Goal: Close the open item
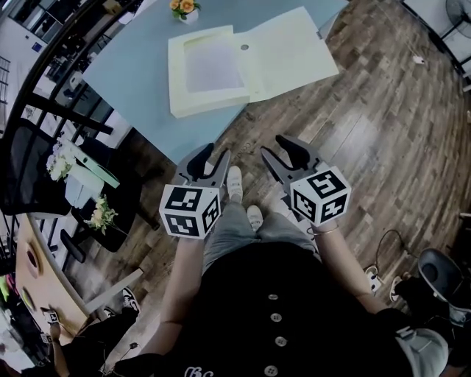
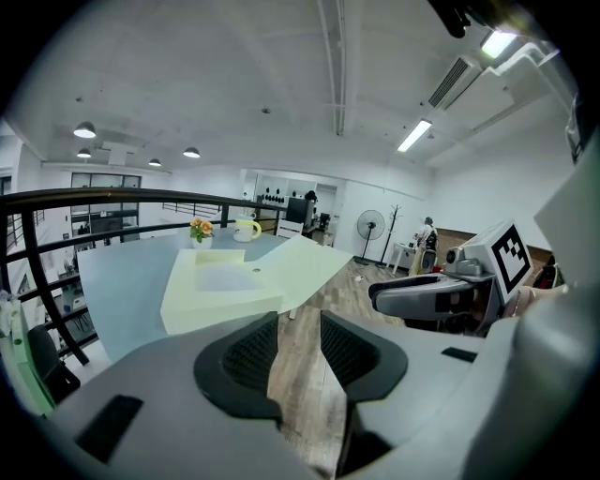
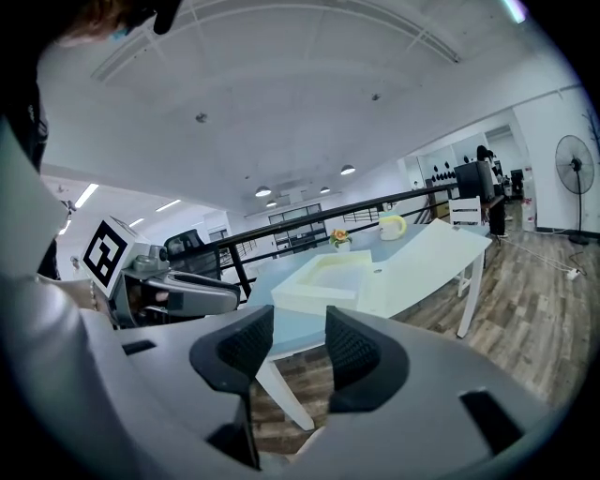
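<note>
Lying open on the light blue tabletop point(image 1: 129, 74), the pale yellow, shallow cardboard box point(image 1: 210, 70) sits near the table's corner, at about twelve o'clock from the person holding the grippers. Its flat lid point(image 1: 291, 55) is folded back and rests level at the tray's three o'clock side, with part of it reaching past the table edge over the floor. A small pot of orange flowers point(image 1: 185, 9) stands on the table at the box's twelve o'clock, close behind the tray. In the gripper views a white mug with a yellow handle point(image 2: 247, 229) stands just beside those flowers.

Both tools are well short of the table and held low in front of the person's body, over the brown wood plank floor point(image 1: 383, 132). The left gripper point(image 1: 213, 156) points toward the box, its jaws spread with only floor showing in the gap. The right gripper point(image 1: 283, 151), just beside it at three o'clock, has its jaws spread too, and nothing sits between them. Neither tool touches the box. The person's white shoes point(image 1: 234, 181) show on the floor between the two grippers. At nine o'clock a black railing point(image 1: 51, 66) runs past the table.
</note>
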Motion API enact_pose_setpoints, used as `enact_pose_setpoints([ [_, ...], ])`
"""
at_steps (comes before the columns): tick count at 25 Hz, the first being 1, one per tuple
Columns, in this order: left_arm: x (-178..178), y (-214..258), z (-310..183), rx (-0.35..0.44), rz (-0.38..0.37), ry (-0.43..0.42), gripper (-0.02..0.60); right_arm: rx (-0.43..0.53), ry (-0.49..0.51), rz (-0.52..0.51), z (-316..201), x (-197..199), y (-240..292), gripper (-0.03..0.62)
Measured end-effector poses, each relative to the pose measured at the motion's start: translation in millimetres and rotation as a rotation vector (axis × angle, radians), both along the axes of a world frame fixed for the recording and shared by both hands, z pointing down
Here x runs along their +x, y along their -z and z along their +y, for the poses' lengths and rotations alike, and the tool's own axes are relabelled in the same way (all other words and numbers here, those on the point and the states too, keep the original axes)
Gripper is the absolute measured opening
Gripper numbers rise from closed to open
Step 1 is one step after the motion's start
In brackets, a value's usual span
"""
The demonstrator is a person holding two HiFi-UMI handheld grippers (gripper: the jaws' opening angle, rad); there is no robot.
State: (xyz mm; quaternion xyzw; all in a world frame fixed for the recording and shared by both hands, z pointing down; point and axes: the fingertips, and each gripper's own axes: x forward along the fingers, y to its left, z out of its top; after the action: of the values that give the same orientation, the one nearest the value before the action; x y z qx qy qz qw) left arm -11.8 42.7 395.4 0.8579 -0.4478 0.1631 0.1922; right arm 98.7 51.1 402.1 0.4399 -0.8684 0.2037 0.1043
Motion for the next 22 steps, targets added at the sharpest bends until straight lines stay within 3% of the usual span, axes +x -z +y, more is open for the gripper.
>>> enact_pose_setpoints([
  [7, -3, -15, -39, -0.032, 0.011, -0.030, 0.140, -0.025, -0.042, 0.010, -37, 0, -10, 0.164],
  [22, -15, -6, -149, -0.022, 0.023, -0.113, 0.140, -0.011, -0.097, 0.033, -144, -21, 3, 0.167],
])
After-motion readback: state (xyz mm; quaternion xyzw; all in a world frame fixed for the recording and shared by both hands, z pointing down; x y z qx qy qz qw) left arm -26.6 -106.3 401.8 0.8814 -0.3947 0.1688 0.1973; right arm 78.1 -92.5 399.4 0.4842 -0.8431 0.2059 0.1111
